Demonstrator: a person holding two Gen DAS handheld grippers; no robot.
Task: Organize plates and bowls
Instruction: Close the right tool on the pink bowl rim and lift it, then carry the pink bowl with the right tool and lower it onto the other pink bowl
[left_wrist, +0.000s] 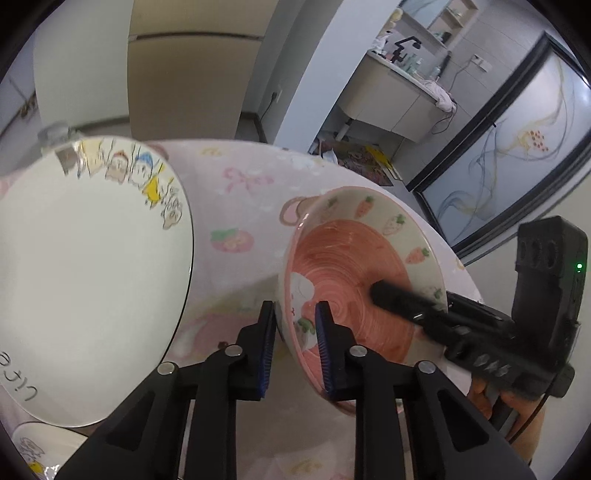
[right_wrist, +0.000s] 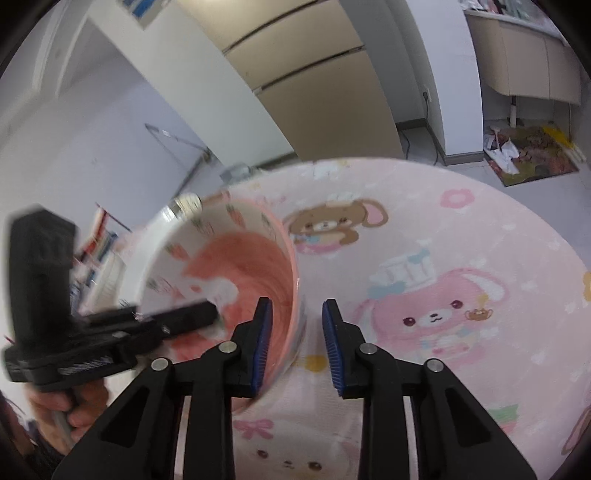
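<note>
Both units pointed steeply down at the pink bowl (left_wrist: 354, 280) on the tablecloth (left_wrist: 240, 206). The left gripper (left_wrist: 295, 343) straddled the near rim at a narrow gap; pad contact was unclear. The right gripper (right_wrist: 297, 343) likewise straddled the opposite rim. The white plate (left_wrist: 85, 280) was cut off at left.

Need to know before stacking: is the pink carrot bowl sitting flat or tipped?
Tipped. The pink bowl stands steeply on edge, its inside facing sideways, with the left gripper and right gripper straddling opposite sides of its rim.
</note>
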